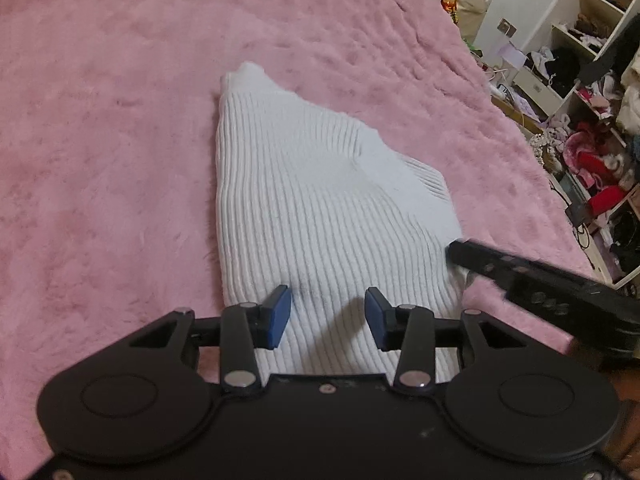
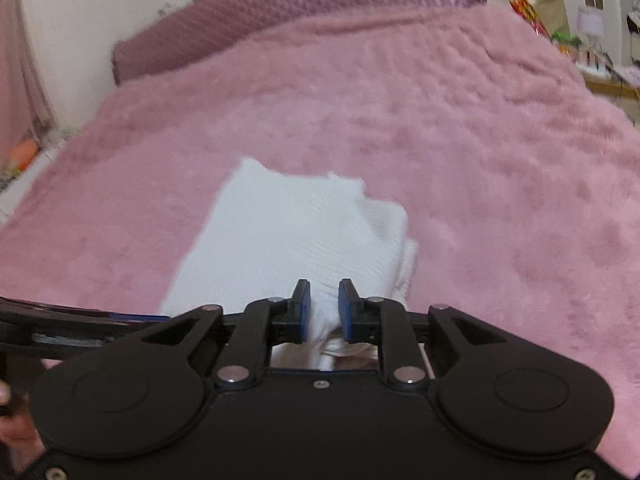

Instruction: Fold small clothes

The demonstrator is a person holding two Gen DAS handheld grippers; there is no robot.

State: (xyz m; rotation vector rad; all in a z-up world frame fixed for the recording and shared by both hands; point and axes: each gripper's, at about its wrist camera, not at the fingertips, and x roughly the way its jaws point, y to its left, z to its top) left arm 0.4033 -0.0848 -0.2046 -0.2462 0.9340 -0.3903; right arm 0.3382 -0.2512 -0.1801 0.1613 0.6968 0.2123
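White ribbed knit garment (image 1: pixel 316 200), already doubled over lengthwise, lying flat near the middle of a pink plush bed cover (image 1: pixel 100 140), narrow end toward 12 o'clock and wide hem toward 6 o'clock in the left wrist view. Soft, light and stretchy by the look of it; likely to sag and drape rather than hold a crease, though the fuzzy cover should keep the lower layer from sliding. Best taken at the hem corners or along a doubled edge, pinching through all layers so none is left behind. Left gripper (image 1: pixel 327 316) over the hem at 6 o'clock, fingers parted to about half spread, nothing pinched, cloth merely beneath them. Right gripper (image 2: pixel 324 308) at the garment's near right edge, at 4 o'clock in the left view, fingers narrowly apart with a bunched fold of knit between; whether the pads press it, cannot tell. Cluttered shelves (image 1: pixel 592 92) beyond the bed at 2 o'clock.
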